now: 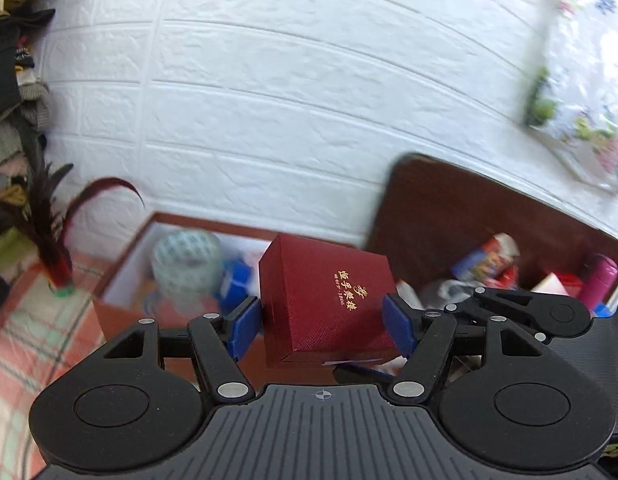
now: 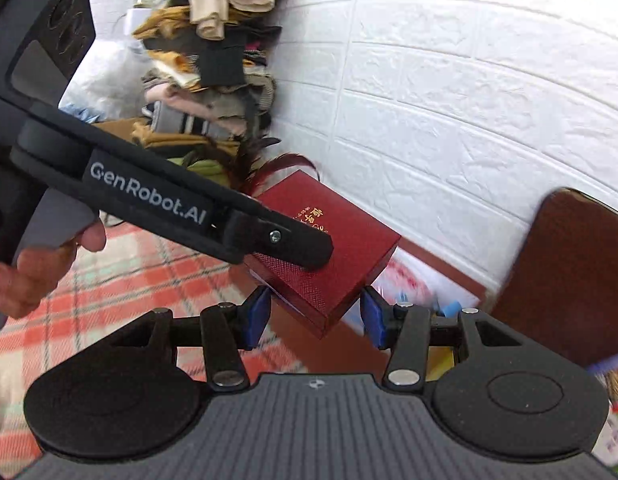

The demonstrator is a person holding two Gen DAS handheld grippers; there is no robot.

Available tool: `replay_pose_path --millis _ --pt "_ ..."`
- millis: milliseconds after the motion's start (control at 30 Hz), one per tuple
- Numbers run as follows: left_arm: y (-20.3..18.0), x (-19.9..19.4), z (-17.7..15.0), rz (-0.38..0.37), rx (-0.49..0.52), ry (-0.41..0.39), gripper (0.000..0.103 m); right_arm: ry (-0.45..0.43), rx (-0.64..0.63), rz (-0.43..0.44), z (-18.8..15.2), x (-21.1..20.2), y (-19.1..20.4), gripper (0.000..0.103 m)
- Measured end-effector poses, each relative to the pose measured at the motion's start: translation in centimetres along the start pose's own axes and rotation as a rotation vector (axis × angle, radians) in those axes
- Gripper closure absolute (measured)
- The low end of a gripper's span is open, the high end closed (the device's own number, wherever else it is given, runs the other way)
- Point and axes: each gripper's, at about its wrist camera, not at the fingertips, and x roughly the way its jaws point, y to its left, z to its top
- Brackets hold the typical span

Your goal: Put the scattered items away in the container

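Red box is getting clamped by the left hand-held gripper, hanging over the open container; right hand-held gripper is sitting apart just below the box, not touching.

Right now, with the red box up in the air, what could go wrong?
1. The left gripper pinches the red box tilted, so it could slip and miss the container.
2. The tape roll already sits upright in the container, so the box could land on it and tip out.
3. The right gripper is open just under the box's corner and could bump it.
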Motion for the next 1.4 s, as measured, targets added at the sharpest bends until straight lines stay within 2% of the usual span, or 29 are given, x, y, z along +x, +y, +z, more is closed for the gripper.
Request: replay_pose_path --millis 167,400,433,467,533,567,667,800,1000,1033,1100,1133,1167,1233,1333,1400 --pt "4.2 3.2 1.5 0.012 0.001 0.02 0.035 0.028 0.041 -0.008 1.8 5.3 -1.0 0.048" --pt "8.5 6.4 1.9 0.054 -0.006 0.061 0.034 0.08 0.102 0.006 2.6 11.3 -0.7 0.048" --pt "9.3 6.8 1.8 0.064 -0.024 0.071 0.031 0.089 0.111 0.013 2.6 12.0 -0.7 0.048" --pt "10.0 7.2 1.7 0.079 -0.045 0.081 0.025 0.103 0.121 0.04 2.6 12.6 -0.6 0.046" --pt "11.4 7.3 1.1 0.129 -0.1 0.08 0.022 0.106 0.134 0.071 2.5 13.1 -0.5 0.043" --pt "12.0 7.2 0.8 0.128 -0.118 0.079 0.022 0.097 0.137 0.076 2.4 13.0 -0.5 0.037" --pt "12.7 6.6 0.0 0.125 -0.142 0.087 0.025 0.072 0.127 0.05 2.1 12.4 -0.7 0.037" --pt "11.6 6.1 -0.1 0.133 -0.104 0.084 0.025 0.099 0.158 0.059 1.7 12.2 -1.1 0.041" --pt "8.7 5.4 -0.7 0.153 -0.054 0.085 0.015 0.102 0.17 0.07 1.3 10.6 -1.3 0.041" --pt "8.1 5.1 -0.9 0.161 -0.045 0.082 0.012 0.099 0.175 0.072 1.2 10.2 -1.4 0.039" --pt "6.7 4.1 -1.5 0.194 -0.037 0.068 0.005 0.093 0.184 0.077 1.1 9.4 -1.5 0.028" --pt "5.9 3.5 -1.8 0.228 -0.033 0.056 0.0 0.084 0.188 0.079 1.0 8.6 -1.7 0.017" --pt "5.1 2.9 -2.1 0.263 -0.03 0.044 0.0 0.073 0.189 0.078 0.8 7.7 -1.8 0.009" --pt "3.5 1.8 -2.7 0.34 -0.024 0.04 0.0 0.053 0.186 0.072 0.4 5.8 -2.0 0.001" --pt "1.5 0.5 -3.8 0.414 -0.062 0.066 0.0 0.06 0.176 0.063 -0.6 2.6 -2.1 0.001" --pt "0.3 -0.6 -4.7 0.416 -0.117 0.062 0.0 0.059 0.204 0.048 -1.6 0.6 -2.4 0.001"
